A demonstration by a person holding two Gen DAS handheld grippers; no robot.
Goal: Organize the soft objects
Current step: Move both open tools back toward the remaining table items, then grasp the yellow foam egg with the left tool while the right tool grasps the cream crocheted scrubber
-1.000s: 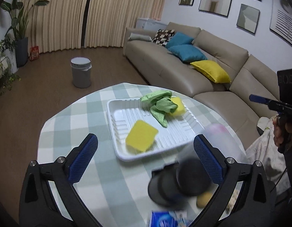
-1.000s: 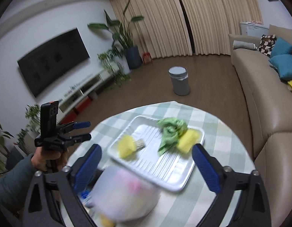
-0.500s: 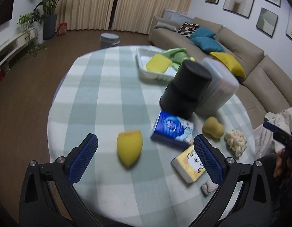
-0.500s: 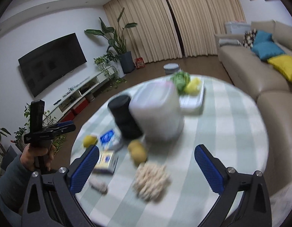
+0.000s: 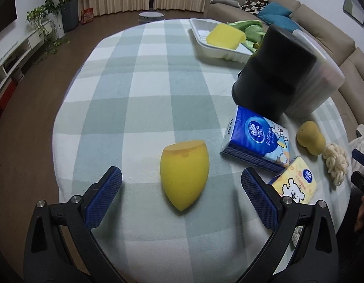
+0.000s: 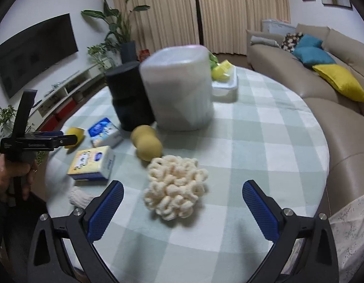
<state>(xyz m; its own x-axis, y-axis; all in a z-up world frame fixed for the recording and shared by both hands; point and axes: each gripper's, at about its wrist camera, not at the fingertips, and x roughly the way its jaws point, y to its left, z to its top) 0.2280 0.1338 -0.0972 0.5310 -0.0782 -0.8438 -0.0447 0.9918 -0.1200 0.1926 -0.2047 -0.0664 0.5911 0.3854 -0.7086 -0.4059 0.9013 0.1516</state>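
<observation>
A yellow teardrop sponge (image 5: 183, 173) lies on the checked tablecloth between the wide-apart fingers of my open left gripper (image 5: 181, 186), touching neither. A cream knitted scrubber (image 6: 175, 187) lies just ahead of my open right gripper (image 6: 183, 199). Beyond it lies a tan peanut-shaped sponge (image 6: 146, 142), which also shows in the left wrist view (image 5: 310, 140). The white tray (image 5: 217, 48) at the far side holds a yellow sponge (image 5: 225, 37) and a green cloth (image 5: 249, 29). The left gripper (image 6: 64, 139) appears from the side in the right wrist view, held by a hand.
A black cylinder (image 5: 274, 70) and a translucent tub (image 6: 179, 87) stand mid-table. A blue tissue pack (image 5: 257, 145) and a yellow tissue pack (image 5: 295, 184) lie near them. A small white knitted piece (image 6: 79, 197) lies at the near left edge. A sofa runs along the right.
Both grippers pulled back from over the tray to the near side of the table and came down low. The teardrop sponge and the knitted scrubber now sit close in front of them.
</observation>
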